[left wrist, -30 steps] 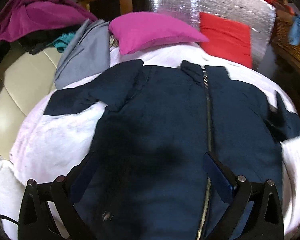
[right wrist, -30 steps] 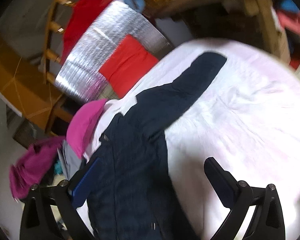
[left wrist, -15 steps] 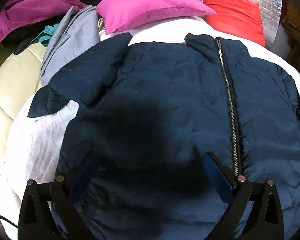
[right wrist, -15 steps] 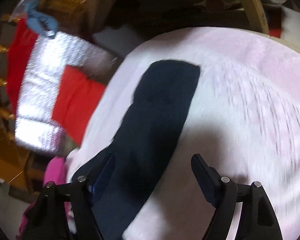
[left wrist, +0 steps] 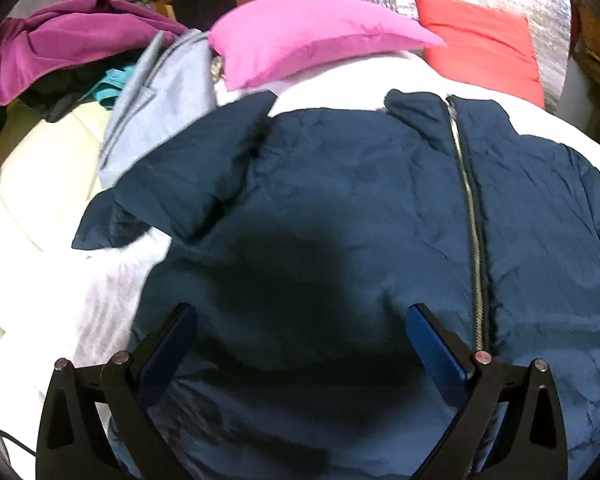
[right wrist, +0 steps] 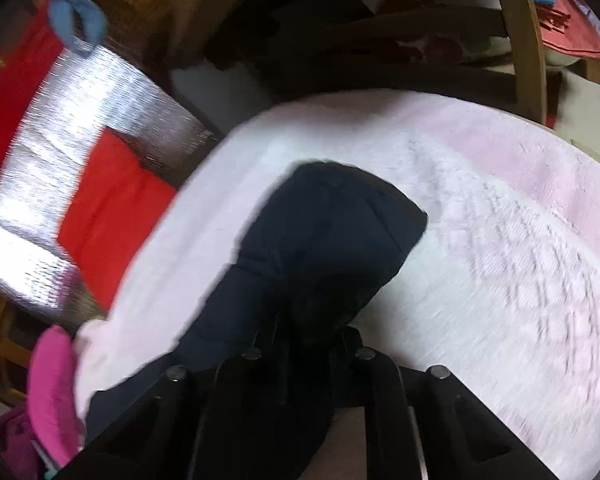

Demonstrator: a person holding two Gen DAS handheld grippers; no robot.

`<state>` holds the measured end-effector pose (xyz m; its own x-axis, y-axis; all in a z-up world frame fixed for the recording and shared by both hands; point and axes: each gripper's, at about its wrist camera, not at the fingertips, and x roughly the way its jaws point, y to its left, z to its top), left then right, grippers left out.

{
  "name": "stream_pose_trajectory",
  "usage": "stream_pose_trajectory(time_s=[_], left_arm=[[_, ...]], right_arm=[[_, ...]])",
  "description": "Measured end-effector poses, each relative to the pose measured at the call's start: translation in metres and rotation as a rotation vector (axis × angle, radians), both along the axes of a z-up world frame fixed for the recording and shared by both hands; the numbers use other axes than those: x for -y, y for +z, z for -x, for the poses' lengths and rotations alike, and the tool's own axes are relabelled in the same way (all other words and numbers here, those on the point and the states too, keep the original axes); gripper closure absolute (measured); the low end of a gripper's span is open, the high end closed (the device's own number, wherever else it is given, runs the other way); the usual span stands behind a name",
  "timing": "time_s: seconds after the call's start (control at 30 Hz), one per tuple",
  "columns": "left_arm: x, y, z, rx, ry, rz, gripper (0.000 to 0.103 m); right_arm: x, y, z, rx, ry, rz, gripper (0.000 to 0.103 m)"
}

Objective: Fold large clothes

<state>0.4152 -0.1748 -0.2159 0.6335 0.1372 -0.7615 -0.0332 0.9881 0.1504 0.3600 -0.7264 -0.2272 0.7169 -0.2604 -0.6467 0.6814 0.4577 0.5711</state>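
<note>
A navy zip-up padded jacket [left wrist: 360, 220] lies front up on a white-pink blanket [left wrist: 112, 300], its zipper [left wrist: 472, 240] running down the right of centre and its left sleeve [left wrist: 172, 188] spread out to the side. My left gripper [left wrist: 300, 332] hovers open and empty over the jacket's lower body. In the right wrist view my right gripper [right wrist: 306, 344] is shut on the jacket's right sleeve [right wrist: 324, 236], which stretches away over the blanket [right wrist: 500, 248] to its cuff.
A pink pillow [left wrist: 312, 36] and a red cushion [left wrist: 480, 44] lie at the head of the bed against a silver foil panel [right wrist: 60, 140]. Grey [left wrist: 156, 108] and magenta [left wrist: 60, 44] clothes are piled at the left. A wooden chair [right wrist: 520, 40] stands beyond the bed's right edge.
My right gripper moved down onto the right sleeve and closed on it. My left gripper came closer over the jacket body and stayed open.
</note>
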Motion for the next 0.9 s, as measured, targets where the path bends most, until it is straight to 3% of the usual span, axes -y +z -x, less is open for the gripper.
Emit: stream_pose_trajectory(time_s=[0.17, 0.3, 0.43, 0.57, 0.67, 0.83, 0.9], left_arm=[[-0.018, 0.012, -0.001, 0.033, 0.051, 0.036, 0.0], [-0.035, 0.022, 0.006, 0.071, 0.082, 0.065, 0.0], [-0.057, 0.031, 0.01, 0.112, 0.116, 0.069, 0.0], [-0.087, 0.037, 0.01, 0.142, 0.194, 0.09, 0.0], [-0.113, 0.036, 0.008, 0.127, 0.274, 0.155, 0.0], [-0.137, 0.035, 0.003, 0.126, 0.339, 0.165, 0.0], [-0.144, 0.034, 0.001, 0.118, 0.354, 0.184, 0.0]], right_arm=[[-0.061, 0.065, -0.001, 0.124, 0.128, 0.127, 0.091], [-0.137, 0.116, -0.003, 0.228, 0.277, 0.194, 0.091], [-0.215, 0.134, -0.012, 0.278, 0.421, 0.204, 0.091], [-0.295, 0.125, -0.035, 0.293, 0.558, 0.17, 0.091], [-0.341, 0.105, -0.041, 0.287, 0.613, 0.13, 0.091], [-0.4, 0.056, -0.073, 0.253, 0.717, -0.069, 0.086], [-0.411, 0.041, -0.083, 0.197, 0.755, -0.143, 0.051]])
